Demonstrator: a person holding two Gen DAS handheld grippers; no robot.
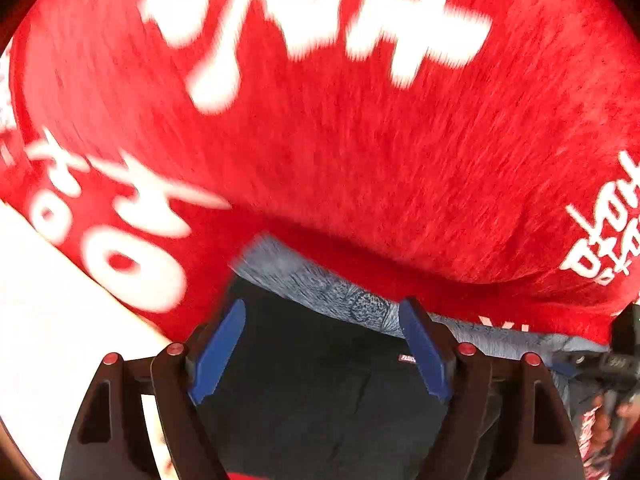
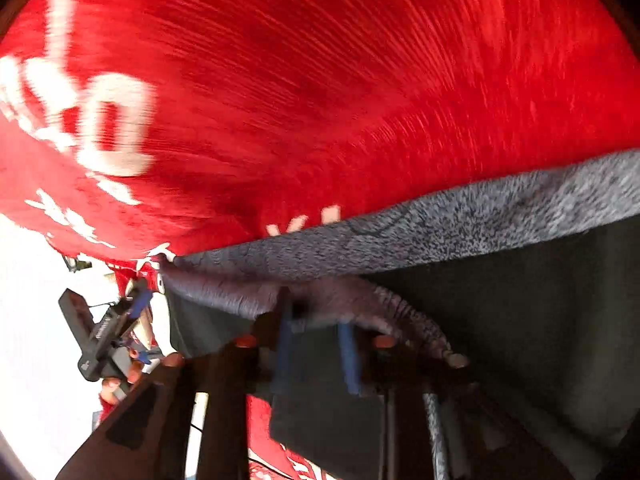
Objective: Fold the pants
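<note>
Pants lay low in frame under both released, empty grippers; the loose grey waistband might slump and undo the fold.

Red cloth with white lettering fills background; bright white surface lower left.

Pants lie on the cloth, near its edge.
</note>
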